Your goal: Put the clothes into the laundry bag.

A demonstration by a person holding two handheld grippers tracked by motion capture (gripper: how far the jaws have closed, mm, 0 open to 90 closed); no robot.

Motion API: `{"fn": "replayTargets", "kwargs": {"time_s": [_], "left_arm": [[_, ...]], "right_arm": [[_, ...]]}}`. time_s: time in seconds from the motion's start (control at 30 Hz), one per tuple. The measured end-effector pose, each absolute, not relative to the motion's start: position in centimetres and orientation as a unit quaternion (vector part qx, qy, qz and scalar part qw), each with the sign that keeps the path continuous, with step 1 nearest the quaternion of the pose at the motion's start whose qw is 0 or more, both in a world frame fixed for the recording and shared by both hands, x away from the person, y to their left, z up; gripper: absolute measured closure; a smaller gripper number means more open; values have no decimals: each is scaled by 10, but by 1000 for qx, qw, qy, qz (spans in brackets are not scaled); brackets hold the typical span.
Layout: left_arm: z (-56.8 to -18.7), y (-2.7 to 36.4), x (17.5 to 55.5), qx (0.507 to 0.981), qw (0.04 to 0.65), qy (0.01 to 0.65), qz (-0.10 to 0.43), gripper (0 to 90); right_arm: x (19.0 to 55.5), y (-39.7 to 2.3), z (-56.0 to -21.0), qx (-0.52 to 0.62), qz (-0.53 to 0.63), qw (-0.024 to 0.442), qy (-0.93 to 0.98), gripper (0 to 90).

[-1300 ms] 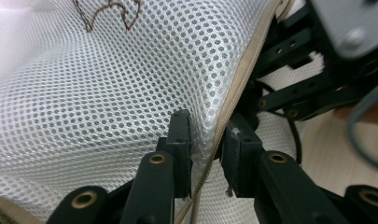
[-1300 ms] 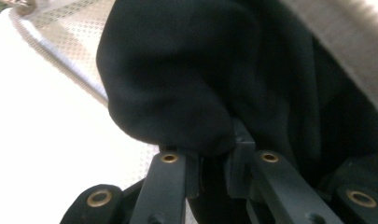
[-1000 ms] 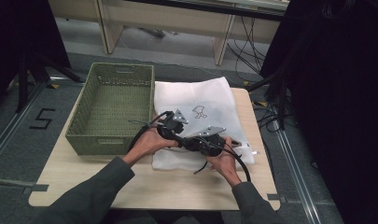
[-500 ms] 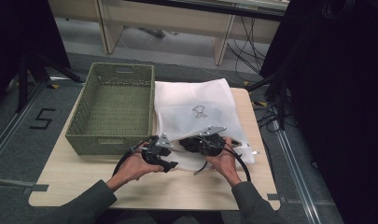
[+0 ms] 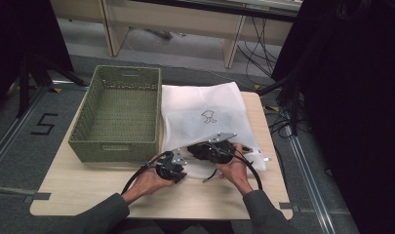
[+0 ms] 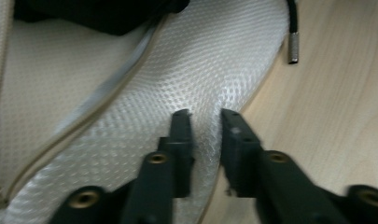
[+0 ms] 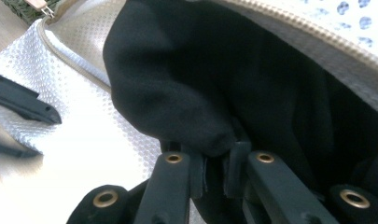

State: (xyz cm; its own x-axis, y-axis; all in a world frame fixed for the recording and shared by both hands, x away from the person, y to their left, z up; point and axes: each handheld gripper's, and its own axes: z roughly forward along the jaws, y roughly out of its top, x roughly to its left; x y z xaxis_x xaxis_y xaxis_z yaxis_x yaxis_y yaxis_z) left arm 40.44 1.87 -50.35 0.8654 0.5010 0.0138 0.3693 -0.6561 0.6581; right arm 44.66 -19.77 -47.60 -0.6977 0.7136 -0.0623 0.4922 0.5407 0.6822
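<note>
A white mesh zip bag [image 5: 205,105] lies on the table beside the basket, with a black cloth [image 7: 200,70] in its mouth. My right gripper [image 7: 215,154] is shut on a fold of that black cloth at the bag's near end [image 5: 205,151]. My left gripper [image 5: 178,170] is low at the bag's near left corner. Its jaws [image 6: 206,114] have just been closing, and the bag's mesh edge [image 6: 200,56] is pinched between them. The left gripper's black jaw tips [image 7: 23,102] show at the left of the right gripper view.
A green woven basket [image 5: 118,141] stands empty at the left, touching the bag. A black cord with a metal tip [image 6: 293,46] lies on the bare wood near the bag's edge. The bag's beige zip [image 7: 74,65] runs past the cloth.
My left hand came away from the right gripper, dropped toward me and to the left, and its jaws closed on the bag's near edge. The right hand kept still.
</note>
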Motion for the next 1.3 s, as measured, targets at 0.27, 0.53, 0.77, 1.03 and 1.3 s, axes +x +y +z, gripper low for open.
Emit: {"fn": "replayTargets", "kwargs": {"time_s": [0.27,0.53,0.77,1.03,1.3], "left_arm": [[-498,26,385,928,310,196,63,859],[-499,36,374,926,314,206,48,857],[-499,34,372,924,315,212,48,857],[-499,35,373,925,312,211,47,849],[-499,34,373,923,316,217,44,837]], "right_arm": [[433,-199,-466,346,334,152,864,846],[430,-185,-479,342,308,157,874,853],[472,-175,-481,353,294,219,861,855],[473,-180,-471,358,314,185,859,697],[421,-209,-448,349,342,169,856,504]]}}
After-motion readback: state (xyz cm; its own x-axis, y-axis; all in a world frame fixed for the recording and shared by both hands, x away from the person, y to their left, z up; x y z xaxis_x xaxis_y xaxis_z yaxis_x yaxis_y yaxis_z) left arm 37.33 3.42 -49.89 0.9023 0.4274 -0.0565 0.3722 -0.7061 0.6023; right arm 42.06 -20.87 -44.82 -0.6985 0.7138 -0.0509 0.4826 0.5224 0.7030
